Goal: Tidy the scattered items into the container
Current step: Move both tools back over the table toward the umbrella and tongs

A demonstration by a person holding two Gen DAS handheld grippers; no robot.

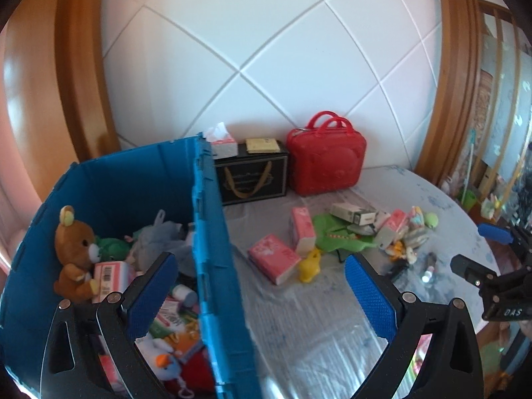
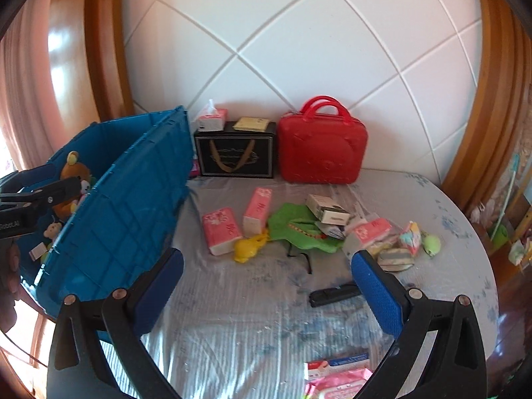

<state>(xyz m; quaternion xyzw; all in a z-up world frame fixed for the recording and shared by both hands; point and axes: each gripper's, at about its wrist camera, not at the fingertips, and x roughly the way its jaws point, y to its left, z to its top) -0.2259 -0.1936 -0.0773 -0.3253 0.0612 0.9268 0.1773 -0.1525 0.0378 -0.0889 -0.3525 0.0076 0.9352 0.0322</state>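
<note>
Both claws spread wide and empty above a cluttered table (image 2: 232, 316).
Left gripper (image 1: 262, 296) straddles the wall of the blue container (image 1: 212, 266), which holds a brown bear (image 1: 74, 249). Right gripper (image 2: 266, 289) faces pink tissue packs (image 2: 221, 229), a yellow toy (image 2: 247, 249) and what may be a black stapler (image 2: 332, 294) at 12 o'clock; container at 9 o'clock.

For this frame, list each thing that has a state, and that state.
left gripper: open, empty, above the bin's wall
right gripper: open, empty
blue bin: open-topped, partly filled with toys
brown teddy bear: upright inside the bin
red case: shut, upright
tissue box: opened, tissue sticking out
pink tissue packs: lying on the table
</note>
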